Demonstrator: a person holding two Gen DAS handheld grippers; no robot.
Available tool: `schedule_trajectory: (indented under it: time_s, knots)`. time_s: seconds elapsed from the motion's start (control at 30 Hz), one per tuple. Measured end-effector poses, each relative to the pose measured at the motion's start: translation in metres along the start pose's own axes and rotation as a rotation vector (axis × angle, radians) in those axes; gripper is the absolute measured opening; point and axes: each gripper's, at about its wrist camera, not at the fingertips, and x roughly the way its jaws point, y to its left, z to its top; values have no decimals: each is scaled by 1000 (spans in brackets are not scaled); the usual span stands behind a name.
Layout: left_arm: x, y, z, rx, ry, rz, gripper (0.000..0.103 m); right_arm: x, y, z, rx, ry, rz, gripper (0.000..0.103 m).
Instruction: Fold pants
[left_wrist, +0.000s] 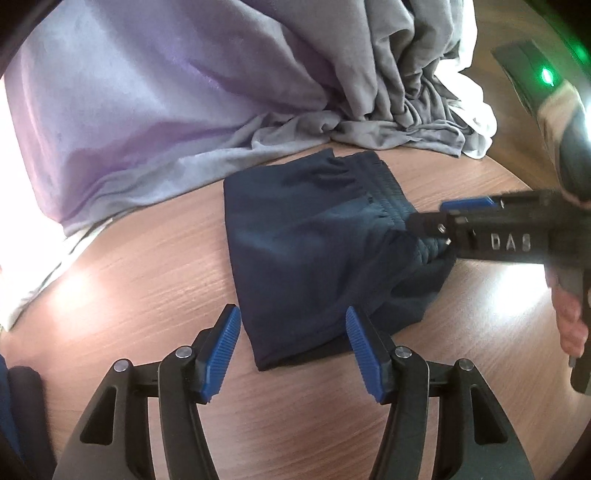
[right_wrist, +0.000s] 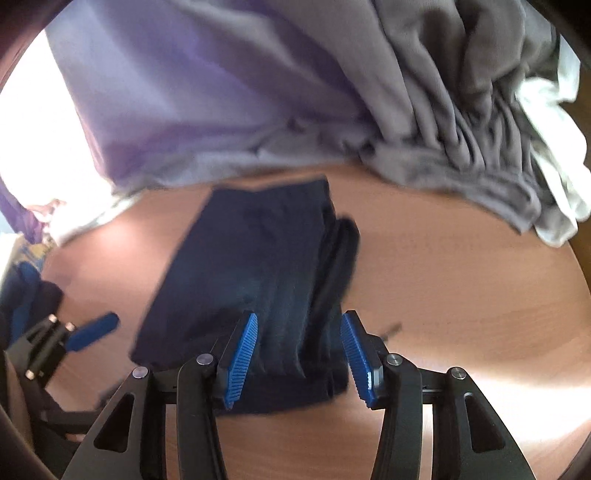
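Navy pants (left_wrist: 314, 258) lie folded on the wood table (left_wrist: 129, 314), purple-grey laundry (left_wrist: 184, 92) heaped just behind; left gripper (left_wrist: 291, 350) and right gripper (right_wrist: 299, 362) both gape, clamping nothing.

Both views are taken close above the counter (left_wrist: 129, 295), angled steeply downward; the folded pants (left_wrist: 314, 258) at centre are shared, though the right-wrist view seems blurred.

Folded dark navy pants (right_wrist: 251, 273) lie on a brown wooden table (right_wrist: 461, 280). The right gripper (right_wrist: 299, 356) has its jaws apart, blue pads either side of the pants' near edge, not pressing. The left gripper (right_wrist: 74, 338) sits at the left edge. Behind: lilac cloth (right_wrist: 207, 92), grey cloth (right_wrist: 461, 122), white cloth (right_wrist: 554, 155).
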Motion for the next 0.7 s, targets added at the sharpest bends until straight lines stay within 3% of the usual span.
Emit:
schedule_trajectory:
  time_s: [0.37,0.57,0.7]
  knots:
    - [-2,16,-3,-97,26,-40,59,4,-17,-10,39,43,-37,49]
    - [-22,26,0,-107,-1,-32,59,-22,-14,-7,76,-17,-53,49]
    - [-36,35,8,-118,-20,-75,61,-40,-3,-7,59,-30,-62,50]
